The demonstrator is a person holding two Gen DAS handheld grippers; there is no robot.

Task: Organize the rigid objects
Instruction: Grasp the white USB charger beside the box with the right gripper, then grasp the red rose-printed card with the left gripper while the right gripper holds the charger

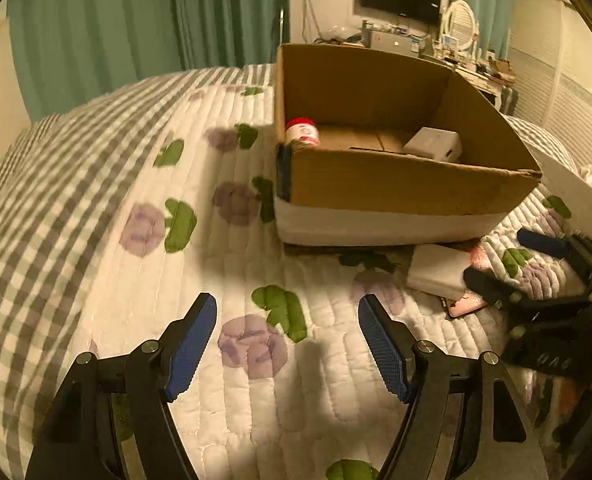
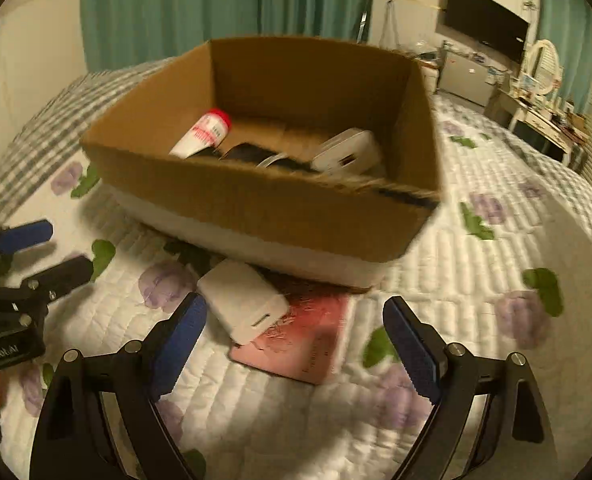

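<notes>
Box: cardboard box (image 2: pixel 263 216) sits open-topped on the bed (image 2: pixel 476 280), so I can drop things in; red-capped bottle (image 2: pixel 205 132) and white adapter (image 2: pixel 348 154) already lie inside.
Next thing: white power bank (image 2: pixel 241 302) lies just before the box, partly on a pink booklet (image 2: pixel 308 340).
Long axis: runs from the box toward my right claw (image 2: pixel 296 344).
Claws: right and left claw (image 1: pixel 287 344) both spread wide, holding nothing.

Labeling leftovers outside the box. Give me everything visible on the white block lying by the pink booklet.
The white block is a smooth, rounded rectangular slab, plastic-looking, with a small slot in its near end. It lies flat on the quilt, just in front of the cardboard box, its near end overlapping the pink booklet. Nothing grips it; the right tool hangs open just short of it.
</notes>
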